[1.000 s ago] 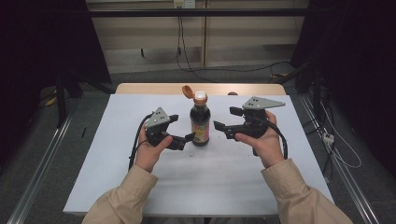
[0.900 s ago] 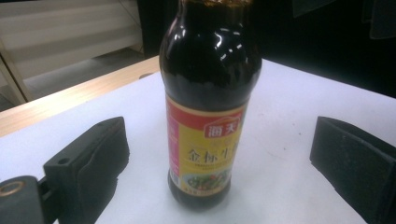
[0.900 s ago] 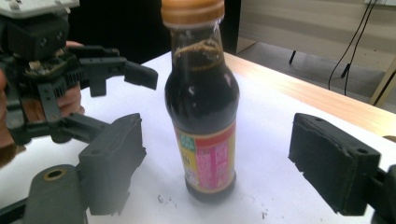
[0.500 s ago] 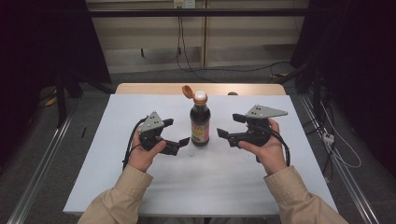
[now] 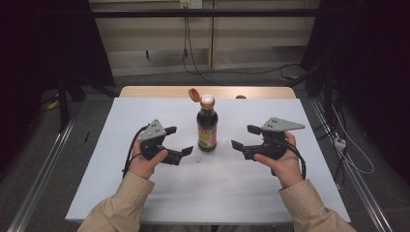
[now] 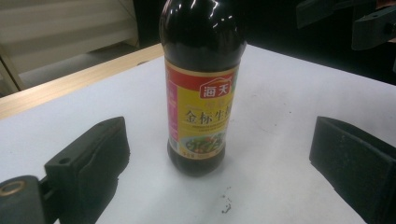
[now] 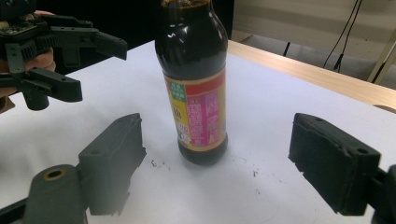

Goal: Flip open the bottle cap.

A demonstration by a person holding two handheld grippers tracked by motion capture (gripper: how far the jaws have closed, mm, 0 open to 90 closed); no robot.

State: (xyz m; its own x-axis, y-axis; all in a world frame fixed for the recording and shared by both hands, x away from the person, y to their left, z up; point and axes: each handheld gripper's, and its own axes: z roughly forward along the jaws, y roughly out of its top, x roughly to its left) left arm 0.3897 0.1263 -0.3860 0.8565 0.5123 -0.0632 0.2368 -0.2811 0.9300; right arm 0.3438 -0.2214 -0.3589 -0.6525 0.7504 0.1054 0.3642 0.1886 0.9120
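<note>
A dark soy sauce bottle with a red and yellow label stands upright at the middle of the white table. Its orange flip cap hangs open to the left of the white spout. My left gripper is open, a short gap left of the bottle. My right gripper is open, a short gap to its right. In the left gripper view the bottle stands beyond the wide-spread jaws of my left gripper. The right gripper view has the bottle ahead of my right gripper, untouched.
A wooden strip runs along the table's far edge. Small dark specks lie on the white surface near the bottle's base. Cables hang behind the table, and metal rails run along the floor on both sides.
Both grippers have drawn back from the bottle, outward and a little toward the person. The bottle has stayed upright in place.
</note>
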